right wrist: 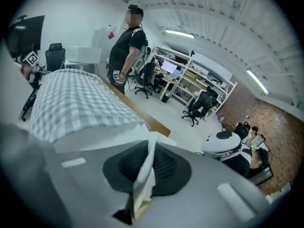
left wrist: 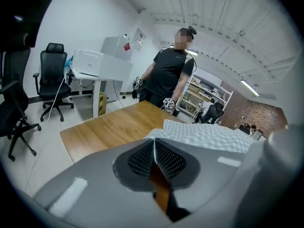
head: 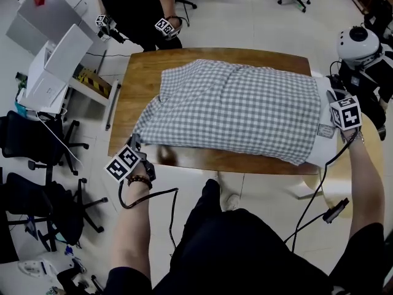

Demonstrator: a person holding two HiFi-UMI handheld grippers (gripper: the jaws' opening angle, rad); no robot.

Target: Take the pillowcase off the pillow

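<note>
Both pillow ends held.
My left gripper pinches pillowcase corner; my right gripper pinches white pillow edge.

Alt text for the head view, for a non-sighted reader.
A checked pillowcase lies on a wooden table, the left gripper shut on its corner, the right gripper shut on the white pillow sticking out its other end.

Pillow in pillowcase was laid lengthwise, L to R, on table. L gripper was placed at pillowcase's near-left corner, R gripper at pillow's right end, outside the case. 2nd person was stood behind table's far edge. Desk w/ printer was set left of table, chairs nearer-left, helmet far right.
</note>
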